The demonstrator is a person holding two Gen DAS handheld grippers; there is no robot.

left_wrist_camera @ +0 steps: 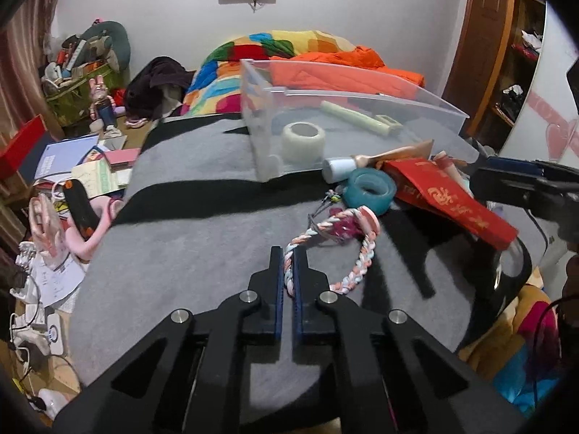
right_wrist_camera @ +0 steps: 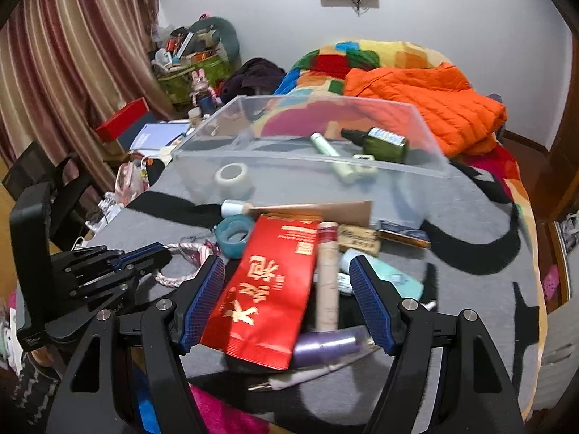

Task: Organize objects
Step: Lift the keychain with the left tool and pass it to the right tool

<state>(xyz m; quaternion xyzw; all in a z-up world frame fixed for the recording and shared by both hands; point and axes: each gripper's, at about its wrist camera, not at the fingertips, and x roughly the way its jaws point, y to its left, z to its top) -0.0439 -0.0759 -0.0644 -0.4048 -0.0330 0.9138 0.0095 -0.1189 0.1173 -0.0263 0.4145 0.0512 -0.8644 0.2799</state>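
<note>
My left gripper [left_wrist_camera: 287,253] is shut on a braided pastel rope ring [left_wrist_camera: 356,266] that lies on the grey mat; it also shows in the right wrist view [right_wrist_camera: 173,280], with the left gripper [right_wrist_camera: 159,253] beside it. My right gripper [right_wrist_camera: 287,262] is open, its fingers either side of a red packet [right_wrist_camera: 267,289] and a pale tube [right_wrist_camera: 327,282]. A clear plastic bin [left_wrist_camera: 362,108] at the back holds a white tape roll [left_wrist_camera: 303,141], a pale green tube [left_wrist_camera: 356,117] and, in the right wrist view, a dark green bottle [right_wrist_camera: 383,144].
A teal tape roll [left_wrist_camera: 371,188], a cream tube [left_wrist_camera: 376,161], a purple tube [right_wrist_camera: 325,347], a pen [right_wrist_camera: 300,378] and small packets lie on the mat [left_wrist_camera: 188,246]. Clutter fills the floor at left [left_wrist_camera: 72,181]. A bed with an orange jacket [right_wrist_camera: 427,101] stands behind.
</note>
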